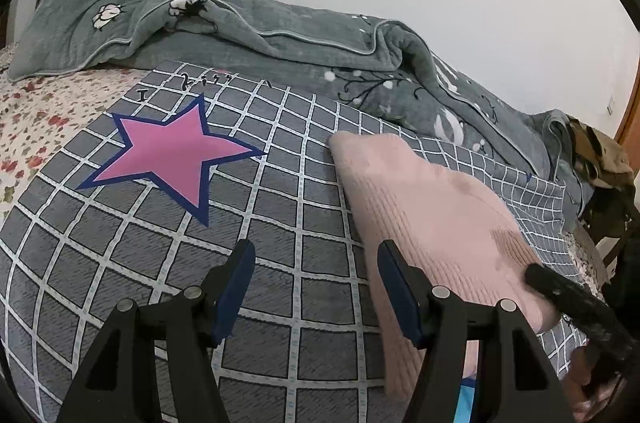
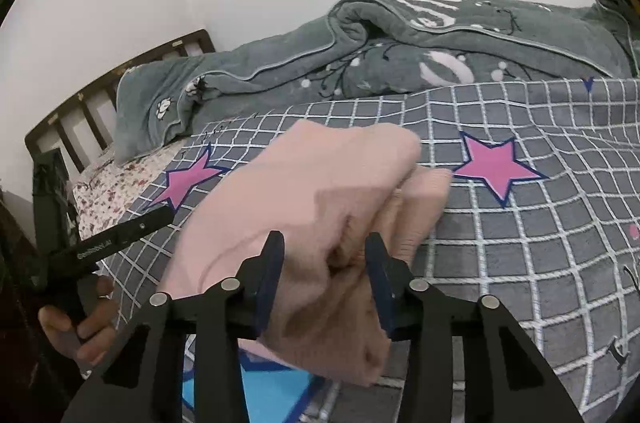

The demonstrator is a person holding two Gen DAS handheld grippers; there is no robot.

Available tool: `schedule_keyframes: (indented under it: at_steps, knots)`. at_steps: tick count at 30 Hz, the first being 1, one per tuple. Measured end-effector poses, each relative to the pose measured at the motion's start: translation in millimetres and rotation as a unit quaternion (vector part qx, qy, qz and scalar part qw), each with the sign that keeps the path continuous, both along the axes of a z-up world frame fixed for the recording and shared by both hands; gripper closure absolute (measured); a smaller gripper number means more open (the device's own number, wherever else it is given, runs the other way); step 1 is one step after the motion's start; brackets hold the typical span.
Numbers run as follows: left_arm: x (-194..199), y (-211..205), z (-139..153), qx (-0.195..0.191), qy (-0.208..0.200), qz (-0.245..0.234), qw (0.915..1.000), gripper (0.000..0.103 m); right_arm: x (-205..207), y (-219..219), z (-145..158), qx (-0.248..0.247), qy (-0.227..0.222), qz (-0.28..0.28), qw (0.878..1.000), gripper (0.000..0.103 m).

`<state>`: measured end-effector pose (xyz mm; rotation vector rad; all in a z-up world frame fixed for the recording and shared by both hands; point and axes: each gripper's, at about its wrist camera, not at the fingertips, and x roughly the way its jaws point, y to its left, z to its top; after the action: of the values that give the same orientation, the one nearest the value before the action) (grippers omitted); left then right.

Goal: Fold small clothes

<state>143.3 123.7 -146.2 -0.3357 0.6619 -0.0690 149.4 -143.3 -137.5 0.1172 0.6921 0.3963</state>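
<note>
A bed [image 1: 24, 127] fills both views, covered by a grey checked blanket [image 1: 280, 223] printed with pink stars [image 1: 176, 151]. A grey-green quilt [image 1: 280, 35] lies bunched along the upper part of each frame, against the white wall. The pink knitted garment [image 1: 432, 223] lies on the checked blanket, at the lower right of the left wrist view and the centre of the right wrist view. The right gripper [image 2: 326, 283] has a bunched fold of it between its fingers, which stand partly apart around the cloth. The left gripper [image 1: 316, 287] is spread wide and holds nothing, its right finger [image 1: 396, 287] just beside the garment's edge.
</note>
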Motion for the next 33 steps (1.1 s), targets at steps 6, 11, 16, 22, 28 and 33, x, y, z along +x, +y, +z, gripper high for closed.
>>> schedule_keyframes:
  at_steps: [6,11,16,22,28,33]
  knots:
    - [-1.5,-2.8,1.7,-0.004,-0.006,-0.002,1.0,0.041,-1.8,1.2,13.8,0.001,-0.035,-0.003,0.999,0.094]
    - [-3.1,-5.2,4.5,-0.014,-0.016,-0.014,0.9997,0.041,-19.0,-33.7,24.2,0.057,-0.051,-0.023,0.997,0.094]
    - [-3.1,-12.8,5.0,-0.022,-0.015,-0.027,0.9993,0.041,-1.4,-29.3,-24.7,0.013,0.036,-0.035,0.999,0.092]
    - [-9.2,-22.9,8.6,-0.019,-0.026,-0.045,0.9985,0.041,-11.9,-17.3,-23.3,-0.029,0.007,-0.036,0.999,0.09]
    - [-11.7,-34.3,9.8,-0.009,-0.029,-0.06,0.9977,0.041,-20.7,-21.8,-7.3,-0.024,-0.003,-0.035,0.999,0.087]
    - [-11.0,-40.4,10.3,-0.009,-0.029,-0.066,0.9973,0.041,-29.8,-19.1,8.4,-0.033,-0.029,-0.038,0.998,0.076]
